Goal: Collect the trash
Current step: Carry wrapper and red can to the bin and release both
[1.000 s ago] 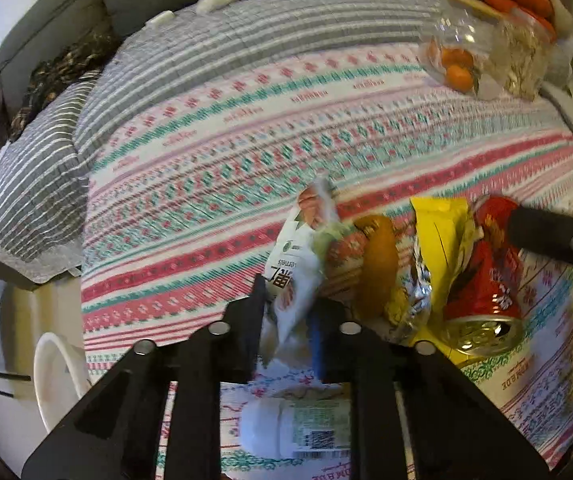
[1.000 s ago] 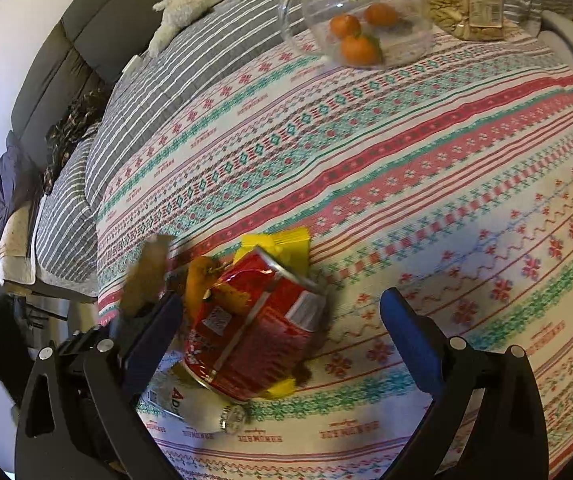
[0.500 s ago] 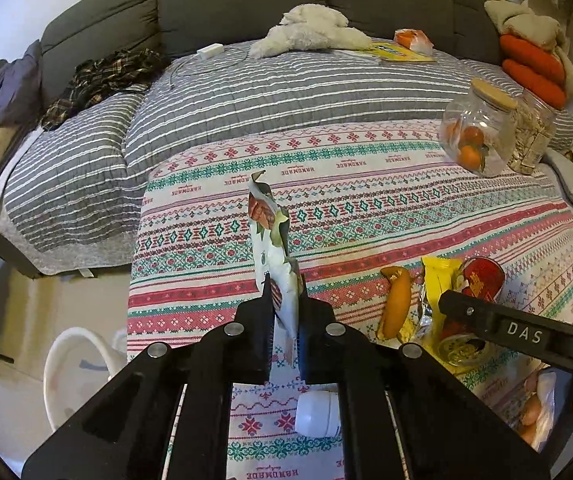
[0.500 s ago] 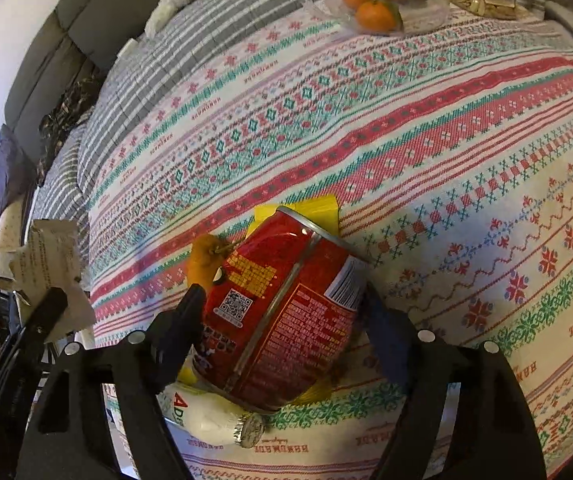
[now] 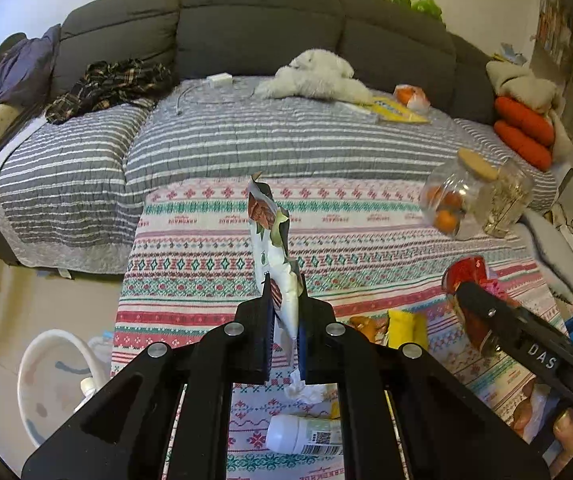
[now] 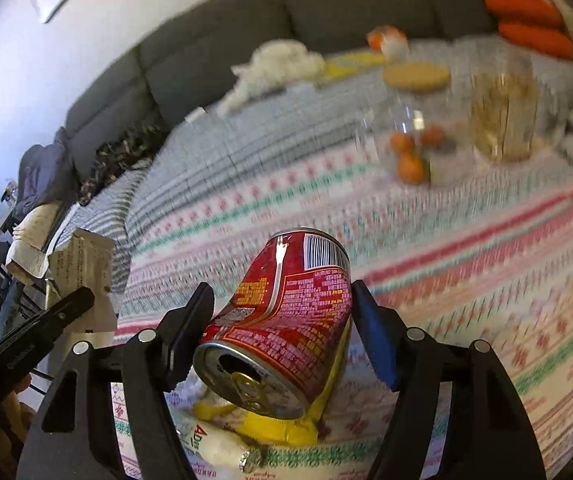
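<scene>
The left gripper (image 5: 284,308) pinches a white snack wrapper (image 5: 274,248) upright above a patterned blanket (image 5: 366,240). At the blanket's right edge, the right gripper (image 5: 482,308) clasps a red can (image 5: 466,276); a white bottle (image 5: 302,434) lies at the near edge.

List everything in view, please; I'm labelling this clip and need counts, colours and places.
snack wrapper: 1, white with red print, upright between the left fingers
can: 1, red, dented, between the right fingers
yellow wrapper: 1, under the can
white bottle: 1, lying on the cloth
jars: 2, clear, far right; one holds oranges
patterned cloth: 1, red, green, white
bin: 1, white, floor left
left gripper: black, shut on the wrapper
right gripper: black, jaws just closing on the can
</scene>
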`<state>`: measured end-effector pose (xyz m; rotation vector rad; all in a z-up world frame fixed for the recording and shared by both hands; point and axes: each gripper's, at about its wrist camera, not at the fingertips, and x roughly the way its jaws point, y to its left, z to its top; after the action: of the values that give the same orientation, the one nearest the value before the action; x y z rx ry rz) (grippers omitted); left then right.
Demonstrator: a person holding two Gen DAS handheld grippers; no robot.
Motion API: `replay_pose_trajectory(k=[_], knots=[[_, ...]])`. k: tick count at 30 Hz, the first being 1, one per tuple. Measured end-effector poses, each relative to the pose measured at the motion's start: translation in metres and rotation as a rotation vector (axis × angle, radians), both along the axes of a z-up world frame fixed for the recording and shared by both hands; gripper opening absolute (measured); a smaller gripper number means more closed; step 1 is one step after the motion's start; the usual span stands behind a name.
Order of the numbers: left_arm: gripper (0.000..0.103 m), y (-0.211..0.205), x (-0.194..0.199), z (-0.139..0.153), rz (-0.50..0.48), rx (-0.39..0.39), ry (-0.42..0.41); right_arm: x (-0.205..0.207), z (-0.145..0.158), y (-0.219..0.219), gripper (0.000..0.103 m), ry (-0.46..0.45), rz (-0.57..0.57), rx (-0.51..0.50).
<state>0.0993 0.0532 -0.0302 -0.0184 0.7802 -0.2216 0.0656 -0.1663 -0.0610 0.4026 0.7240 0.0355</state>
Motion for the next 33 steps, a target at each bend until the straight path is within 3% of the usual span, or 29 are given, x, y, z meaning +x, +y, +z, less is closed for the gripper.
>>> replay_pose_trajectory(k=[5, 16, 26, 33], knots=[[0.008, 0.005, -0.004, 0.008, 0.013, -0.022, -0.021, -0.004, 0.012, -0.003, 0.068, -0.058, 0.017, 0.011], [0.008, 0.022, -0.01, 0.018, 0.041, -0.04, -0.056, -0.013, 0.033, 0.021, 0.068, -0.187, 0.057, -0.114], [0.008, 0.052, -0.027, 0.033, 0.077, -0.046, -0.093, -0.031, 0.046, 0.069, 0.068, -0.285, 0.129, -0.232], [0.008, 0.084, -0.038, 0.041, 0.123, -0.049, -0.11, -0.038, 0.049, 0.105, 0.068, -0.323, 0.195, -0.263]])
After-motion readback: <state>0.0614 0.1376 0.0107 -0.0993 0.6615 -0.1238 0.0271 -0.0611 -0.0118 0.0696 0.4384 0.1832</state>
